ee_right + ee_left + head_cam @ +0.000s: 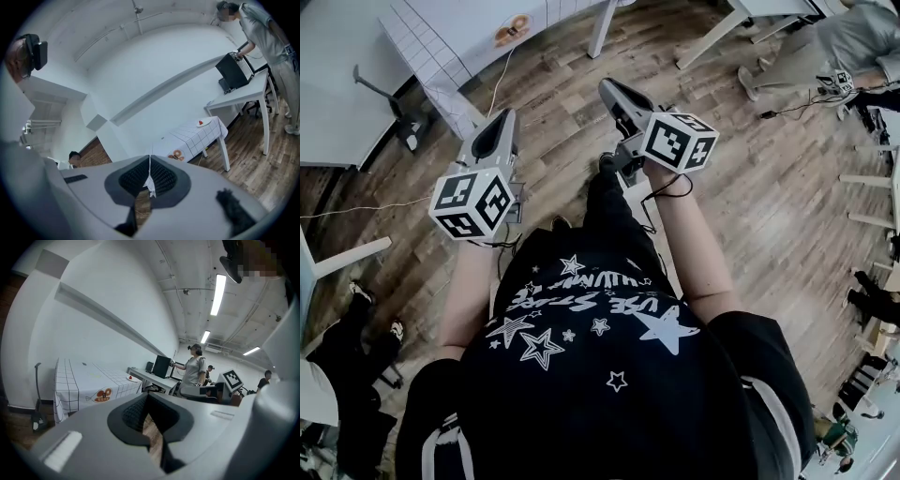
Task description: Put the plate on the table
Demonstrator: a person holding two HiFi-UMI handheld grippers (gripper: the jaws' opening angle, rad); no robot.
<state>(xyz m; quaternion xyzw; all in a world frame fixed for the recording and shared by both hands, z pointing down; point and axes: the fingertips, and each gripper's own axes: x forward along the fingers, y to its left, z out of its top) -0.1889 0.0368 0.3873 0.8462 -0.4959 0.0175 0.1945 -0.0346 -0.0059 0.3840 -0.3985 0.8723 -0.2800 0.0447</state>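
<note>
The plate [132, 377] sits on the surface [79, 376] with the checked cloth, near its far corner. Something small and red is on it. The left tool [146, 399] is closed tight and holds nothing. The right tool [149, 164] is closed too, and empty. Both are well away from the surface, over the wood floor [562, 103]. I think the job looks done, with nothing left to do.
</note>
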